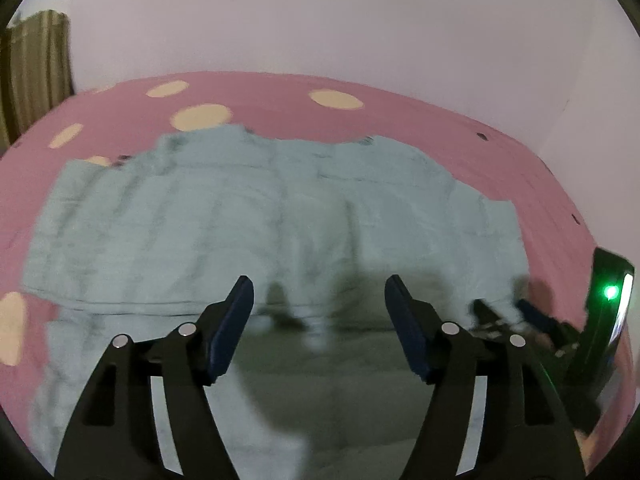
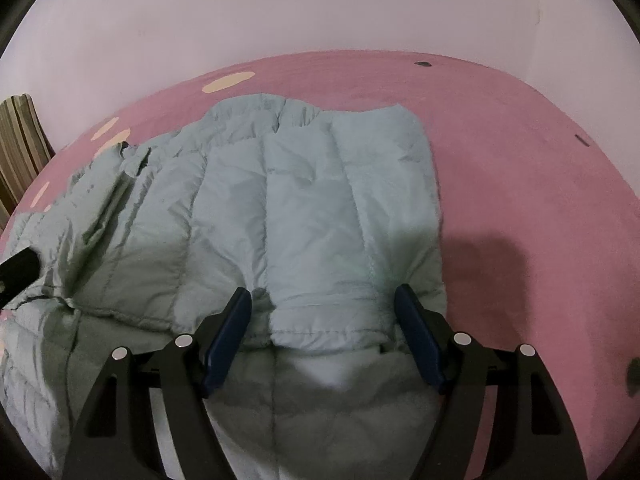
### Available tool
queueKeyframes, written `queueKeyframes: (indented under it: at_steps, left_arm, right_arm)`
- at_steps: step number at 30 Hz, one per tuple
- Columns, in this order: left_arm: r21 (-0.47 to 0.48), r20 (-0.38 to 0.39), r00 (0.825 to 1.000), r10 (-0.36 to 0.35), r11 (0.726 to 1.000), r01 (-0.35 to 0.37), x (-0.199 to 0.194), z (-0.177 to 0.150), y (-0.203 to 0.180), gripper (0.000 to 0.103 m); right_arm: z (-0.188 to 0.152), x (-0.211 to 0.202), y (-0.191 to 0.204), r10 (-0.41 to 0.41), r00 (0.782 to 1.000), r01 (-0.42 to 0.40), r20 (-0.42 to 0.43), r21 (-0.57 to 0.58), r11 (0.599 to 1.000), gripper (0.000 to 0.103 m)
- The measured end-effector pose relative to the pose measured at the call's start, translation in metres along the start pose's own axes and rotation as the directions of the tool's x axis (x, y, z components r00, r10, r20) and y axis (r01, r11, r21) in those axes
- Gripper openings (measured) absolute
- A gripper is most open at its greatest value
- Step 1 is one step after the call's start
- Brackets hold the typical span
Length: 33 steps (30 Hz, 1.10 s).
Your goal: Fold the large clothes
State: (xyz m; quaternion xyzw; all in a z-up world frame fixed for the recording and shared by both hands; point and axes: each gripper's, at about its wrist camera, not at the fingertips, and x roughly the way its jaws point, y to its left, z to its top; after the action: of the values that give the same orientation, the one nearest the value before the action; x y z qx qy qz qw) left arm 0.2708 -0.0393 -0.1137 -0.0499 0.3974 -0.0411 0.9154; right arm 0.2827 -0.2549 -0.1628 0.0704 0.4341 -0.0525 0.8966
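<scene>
A home bedroom: a bed under a pink spotted sheet [image 2: 520, 140], plain wall [image 2: 320, 8], striped curtain [image 1: 36, 68].

No lettering, label, brand, number or sign can be read in either wrist view.

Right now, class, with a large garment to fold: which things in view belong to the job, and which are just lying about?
Belongs to the job:
- pale green quilted jacket
- left gripper, fingers apart
- right gripper, fingers apart

Just lying about:
- pink spotted bedsheet
- striped curtain
- white wall
</scene>
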Motion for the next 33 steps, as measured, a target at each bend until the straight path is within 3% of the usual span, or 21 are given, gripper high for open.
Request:
queueKeyframes:
  at_steps: [3,7,11,16,18,19,20,22,25,29,33]
  left_arm:
    - [-0.008,0.038,0.997,0.071,0.997,-0.071,-0.02,-0.002,0.037,0.073]
    - [-0.07,0.061,0.981,0.184,0.981,-0.18,-0.035,-0.006,0.095,0.075]
    - [-0.151,0.044,0.956,0.291,0.947,-0.282,-0.042,-0.01,0.151,0.079]
    - [-0.221,0.023,0.936,0.352,0.914,-0.339,-0.045,-0.014,0.2,0.08]
    - [-0.222,0.012,0.929,0.37,0.907,-0.358,-0.043,-0.015,0.21,0.08]
    - [-0.225,0.007,0.928,0.372,0.905,-0.361,-0.043,-0.017,0.215,0.08]
    - [-0.228,0.002,0.928,0.372,0.904,-0.361,-0.042,-0.017,0.219,0.08]
    - [-0.229,-0.002,0.93,0.367,0.905,-0.357,-0.042,-0.017,0.223,0.08]
    - [-0.232,0.015,0.931,0.366,0.907,-0.352,-0.043,-0.009,0.225,0.08]
    - [-0.238,0.033,0.938,0.346,0.914,-0.328,-0.039,0.003,0.219,0.08]
    - [-0.218,0.057,0.946,0.318,0.929,-0.299,-0.027,0.019,0.198,0.08]
  right_arm:
    - [0.001,-0.027,0.002,0.008,0.999,-0.009,0.046,0.024,1.0,0.073]
    - [0.013,-0.049,0.033,0.112,0.991,-0.113,0.07,0.01,0.994,0.073]
    - [0.026,-0.031,0.08,0.197,0.98,-0.197,0.023,-0.025,0.98,0.073]
    - [0.033,0.006,0.125,0.21,0.977,-0.211,-0.045,-0.029,0.977,0.072]
    - [0.034,0.02,0.14,0.195,0.978,-0.199,-0.071,-0.05,0.979,0.055]
    - [0.033,0.027,0.146,0.191,0.977,-0.197,-0.093,-0.057,0.979,0.041]
    - [0.029,0.026,0.15,0.201,0.974,-0.208,-0.105,-0.058,0.976,0.02]
    - [0.028,0.024,0.157,0.213,0.971,-0.222,-0.107,-0.077,0.972,0.01]
    - [0.032,0.002,0.152,0.171,0.985,-0.172,-0.019,-0.124,0.977,0.006]
    - [0.042,-0.025,0.116,0.098,0.992,-0.087,0.084,-0.125,0.988,0.006]
    - [0.052,-0.026,0.07,0.02,0.995,-0.012,0.093,-0.083,0.997,0.006]
